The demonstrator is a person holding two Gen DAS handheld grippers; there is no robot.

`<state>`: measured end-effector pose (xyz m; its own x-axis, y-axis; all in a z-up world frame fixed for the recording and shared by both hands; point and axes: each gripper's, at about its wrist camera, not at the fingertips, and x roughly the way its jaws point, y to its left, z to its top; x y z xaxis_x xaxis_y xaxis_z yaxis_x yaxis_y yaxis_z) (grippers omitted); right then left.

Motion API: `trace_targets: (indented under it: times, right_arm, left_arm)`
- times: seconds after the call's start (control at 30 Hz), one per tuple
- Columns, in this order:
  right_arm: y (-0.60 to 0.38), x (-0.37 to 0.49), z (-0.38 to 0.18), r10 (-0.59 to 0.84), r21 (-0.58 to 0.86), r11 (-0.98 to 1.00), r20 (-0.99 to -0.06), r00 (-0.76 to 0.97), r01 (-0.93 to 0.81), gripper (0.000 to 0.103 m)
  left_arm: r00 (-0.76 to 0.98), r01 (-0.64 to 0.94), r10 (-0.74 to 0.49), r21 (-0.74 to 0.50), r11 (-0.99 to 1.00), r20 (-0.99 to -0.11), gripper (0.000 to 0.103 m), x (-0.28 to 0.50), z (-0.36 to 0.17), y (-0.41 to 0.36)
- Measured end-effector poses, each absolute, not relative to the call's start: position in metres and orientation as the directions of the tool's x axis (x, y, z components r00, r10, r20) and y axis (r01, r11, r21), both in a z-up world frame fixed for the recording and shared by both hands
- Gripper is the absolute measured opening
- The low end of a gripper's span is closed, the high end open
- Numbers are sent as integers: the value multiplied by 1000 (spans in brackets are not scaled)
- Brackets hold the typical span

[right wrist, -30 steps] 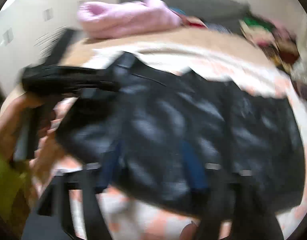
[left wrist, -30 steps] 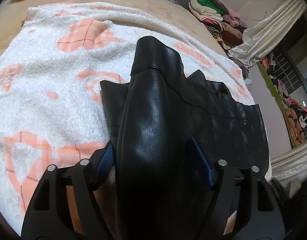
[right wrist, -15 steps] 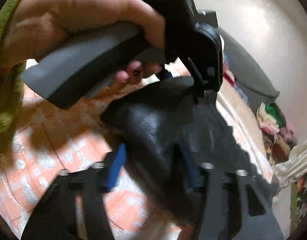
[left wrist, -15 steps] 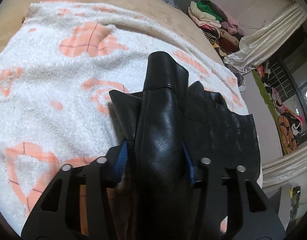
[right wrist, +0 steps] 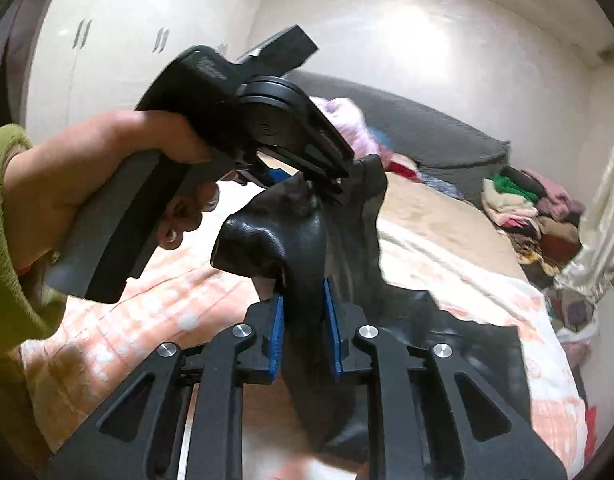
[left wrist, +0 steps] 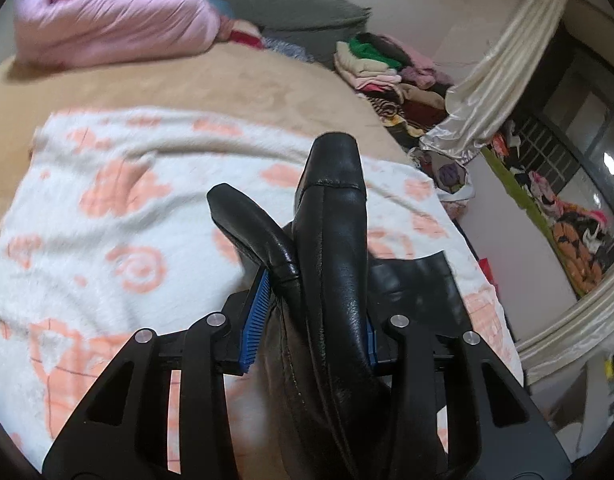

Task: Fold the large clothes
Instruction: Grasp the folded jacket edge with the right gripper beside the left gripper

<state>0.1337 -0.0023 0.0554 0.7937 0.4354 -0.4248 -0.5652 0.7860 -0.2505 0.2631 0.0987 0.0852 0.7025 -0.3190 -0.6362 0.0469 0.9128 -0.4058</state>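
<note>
Garment: black leather garment (left wrist: 339, 264), one end lifted above the bed (left wrist: 227, 84), the rest draped on the patterned blanket (left wrist: 119, 216).
Left gripper (left wrist: 311, 320): fingers closing, pinching a thick bunch of leather.
Right gripper (right wrist: 303, 332): fingers closing on a leather fold, just beside the left gripper.
Risk: smooth leather may slip out; uneven lifting could skew the fold.

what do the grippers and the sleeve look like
Both grippers, left gripper and right gripper, are matte black linkages with triangular cut-outs and silver pivot pins; their fingers carry ribbed blue pads. In the right wrist view the left one shows a grey handle and a round black hub. The sleeve is fuzzy yellow-green knit.
</note>
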Motion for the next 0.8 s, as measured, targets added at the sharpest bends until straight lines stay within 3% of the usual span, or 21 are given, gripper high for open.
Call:
trace_targets:
  times: [0.27, 0.8]
  right_arm:
    - [-77, 126, 72, 399, -125, 874, -371, 839, -470, 12]
    - [-211, 132, 41, 387, 163, 922, -386, 838, -351, 12]
  left_arm:
    - [692, 132, -306, -302, 944, -654, 33, 281, 118, 6]
    - [644, 220, -265, -158, 962, -718, 37, 310, 102, -139]
